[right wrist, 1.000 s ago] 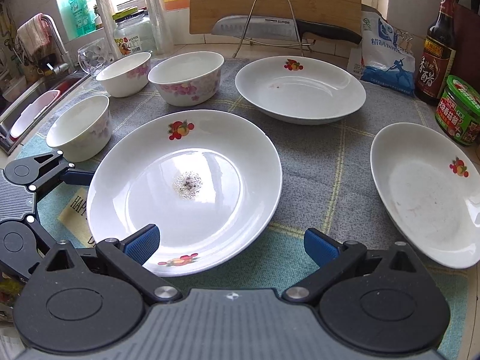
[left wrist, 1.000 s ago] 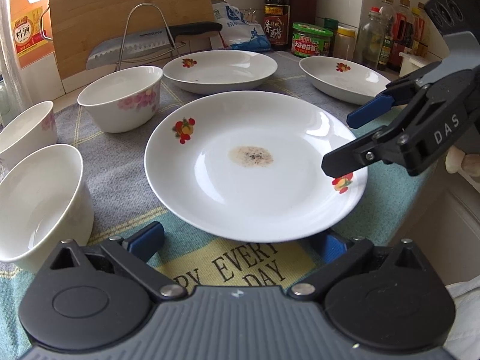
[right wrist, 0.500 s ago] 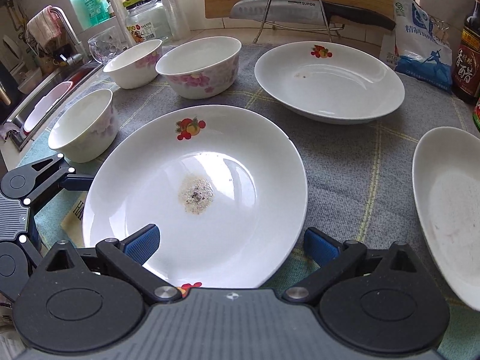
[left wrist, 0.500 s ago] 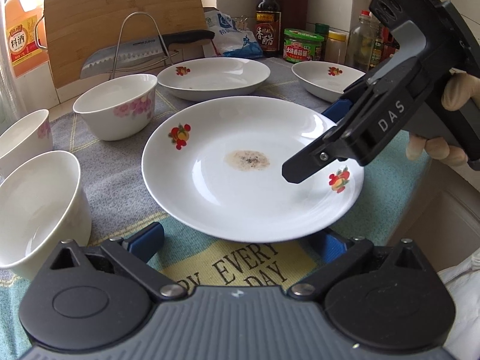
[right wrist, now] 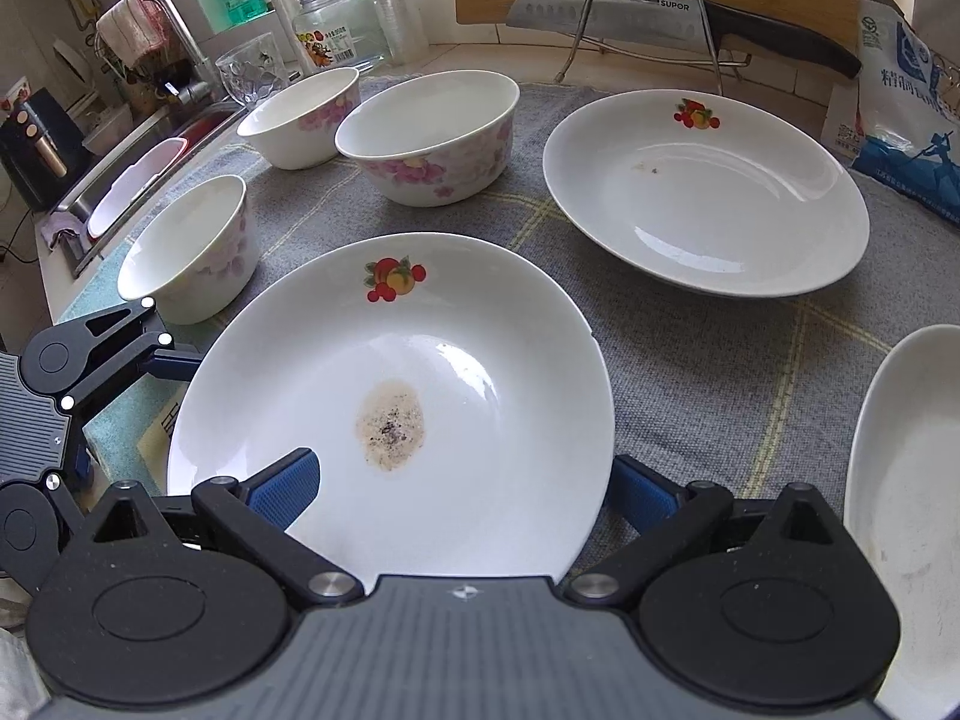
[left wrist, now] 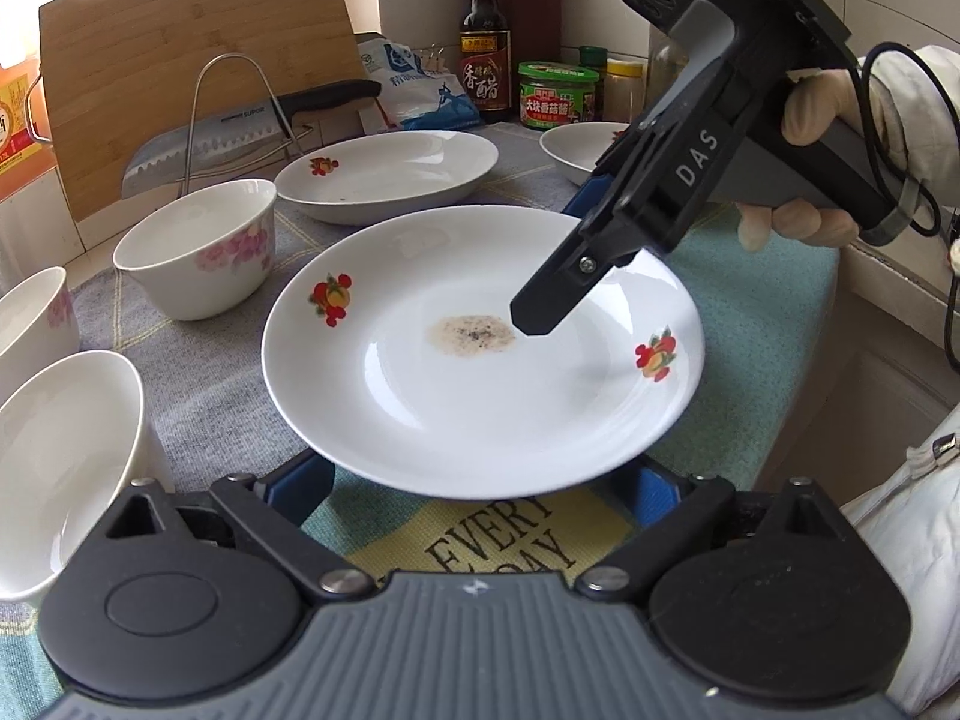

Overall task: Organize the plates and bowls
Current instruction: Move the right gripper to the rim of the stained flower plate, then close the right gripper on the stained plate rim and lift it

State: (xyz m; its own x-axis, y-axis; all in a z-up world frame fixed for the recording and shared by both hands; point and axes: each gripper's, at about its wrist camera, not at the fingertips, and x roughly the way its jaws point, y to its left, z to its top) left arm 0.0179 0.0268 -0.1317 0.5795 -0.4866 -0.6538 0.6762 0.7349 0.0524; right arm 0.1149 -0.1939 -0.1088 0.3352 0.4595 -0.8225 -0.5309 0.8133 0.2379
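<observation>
Since a second ago the right gripper (left wrist: 543, 306) has swung in from the side and now hangs over the plate (left wrist: 480, 396), one finger tip above the speckled stain (left wrist: 474, 334) at its centre. Its jaws stand wide apart with the near rim between them, pressing on nothing, probably lining up for a rim pinch; whether the far finger sits under the rim is hard to tell. The left gripper (left wrist: 474, 489) waits at the opposite rim, jaws closing, the edge between its blue pads (left wrist: 300, 483) but not visibly pinched.

That plate lies on a cloth (left wrist: 750, 324) printed "EVERY DAY", with three floral bowls (right wrist: 429, 141) to its left and two more plates (right wrist: 708, 192) beyond it, all unstacked.

Readable writing: "DAS" on the right gripper's body, "SUPOR" on the cleaver (right wrist: 606, 15) resting in its wire stand (right wrist: 648, 0), and "香醋" on the dark bottle (left wrist: 485, 54).
</observation>
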